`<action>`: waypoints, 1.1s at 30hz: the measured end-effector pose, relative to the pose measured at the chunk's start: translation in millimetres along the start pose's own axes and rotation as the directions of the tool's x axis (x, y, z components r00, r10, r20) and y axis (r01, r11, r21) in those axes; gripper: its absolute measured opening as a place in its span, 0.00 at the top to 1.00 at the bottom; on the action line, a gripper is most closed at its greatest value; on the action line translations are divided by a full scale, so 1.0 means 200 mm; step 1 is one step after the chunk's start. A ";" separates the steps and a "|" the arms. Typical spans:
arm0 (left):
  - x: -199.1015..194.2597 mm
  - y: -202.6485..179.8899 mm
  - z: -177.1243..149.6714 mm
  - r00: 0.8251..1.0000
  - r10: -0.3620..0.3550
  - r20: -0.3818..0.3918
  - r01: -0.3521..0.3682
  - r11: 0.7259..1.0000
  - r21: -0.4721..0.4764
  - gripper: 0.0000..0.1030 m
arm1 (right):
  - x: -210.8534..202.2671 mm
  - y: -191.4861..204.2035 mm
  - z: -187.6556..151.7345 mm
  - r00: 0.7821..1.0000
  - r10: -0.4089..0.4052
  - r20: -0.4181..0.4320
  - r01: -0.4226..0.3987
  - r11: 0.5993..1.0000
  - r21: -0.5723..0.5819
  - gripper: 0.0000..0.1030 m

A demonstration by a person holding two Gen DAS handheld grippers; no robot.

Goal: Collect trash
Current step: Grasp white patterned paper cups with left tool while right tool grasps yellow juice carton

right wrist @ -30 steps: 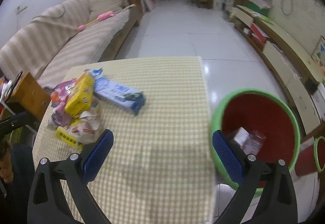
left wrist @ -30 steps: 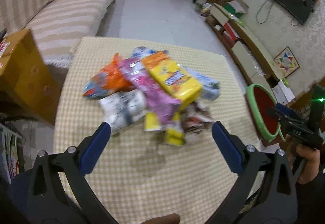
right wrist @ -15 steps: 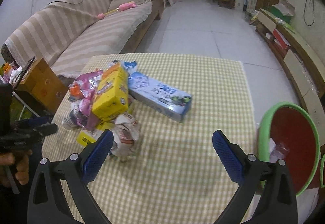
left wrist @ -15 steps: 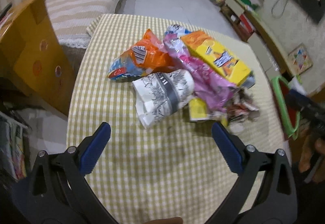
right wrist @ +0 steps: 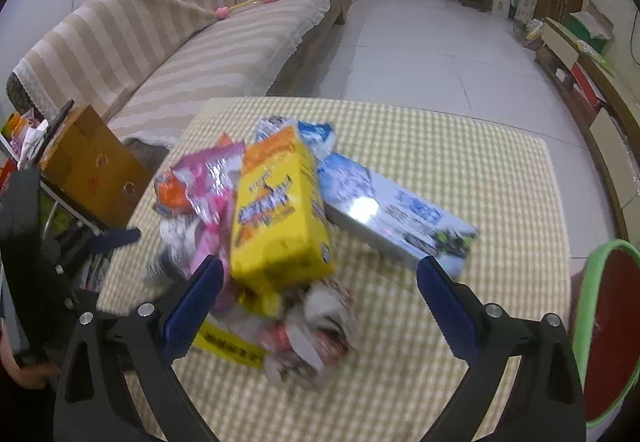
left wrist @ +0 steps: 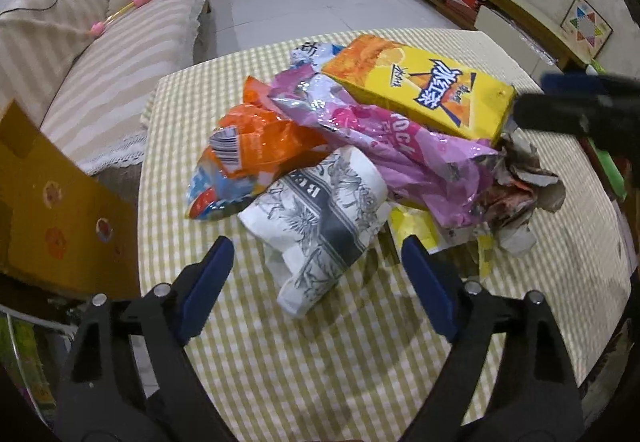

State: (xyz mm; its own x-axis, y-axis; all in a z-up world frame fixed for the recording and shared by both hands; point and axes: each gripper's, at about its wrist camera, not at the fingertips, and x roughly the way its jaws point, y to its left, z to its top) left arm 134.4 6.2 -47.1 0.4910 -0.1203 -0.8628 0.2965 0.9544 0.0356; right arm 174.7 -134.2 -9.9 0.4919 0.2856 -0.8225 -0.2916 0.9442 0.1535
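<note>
Pickup step: left gripper (left wrist: pixel 316 274), jaws just been closing yet unclenched, straddles the white printed wrapper (left wrist: pixel 320 226) at the trash pile's six o'clock edge; next, squeeze. Right gripper (right wrist: pixel 320 294) gapes empty.

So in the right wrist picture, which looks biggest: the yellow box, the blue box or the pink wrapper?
1. Yellow box, though it's nearer the camera.
2. Blue box, close behind, so those two are unsure.
3. Pink wrapper, partly hidden.
</note>
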 end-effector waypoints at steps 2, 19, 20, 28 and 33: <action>0.02 0.00 -0.01 1.000 -0.002 -0.003 0.002 1.000 0.005 0.21 | 0.03 0.02 0.04 1.000 0.001 -0.003 -0.001 1.000 -0.012 0.10; 0.12 0.05 -0.02 0.999 -0.035 -0.041 0.034 0.999 -0.038 0.48 | 0.31 0.10 0.06 0.987 -0.001 -0.161 -0.014 0.996 -0.088 0.39; 0.11 0.05 -0.02 0.998 -0.037 -0.042 0.035 0.998 -0.043 0.52 | 0.30 0.10 0.06 0.988 0.001 -0.157 -0.016 0.996 -0.091 0.39; 0.04 0.05 -0.03 0.998 -0.055 -0.023 0.053 0.996 -0.074 0.74 | 0.15 0.06 0.04 0.993 0.020 -0.118 -0.030 0.996 -0.080 0.39; -0.01 0.08 -0.06 0.993 -0.119 -0.015 0.116 0.982 -0.147 0.74 | -0.01 0.01 -0.01 0.995 0.032 -0.091 -0.038 0.997 -0.062 0.39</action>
State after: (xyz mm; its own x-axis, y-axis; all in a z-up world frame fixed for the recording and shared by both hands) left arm 128.7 25.0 -50.8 0.4400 -0.2290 -0.8683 0.2277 0.9638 -0.1388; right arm 172.5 -132.8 -9.4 0.4054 0.2999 -0.8635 -0.3603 0.9206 0.1506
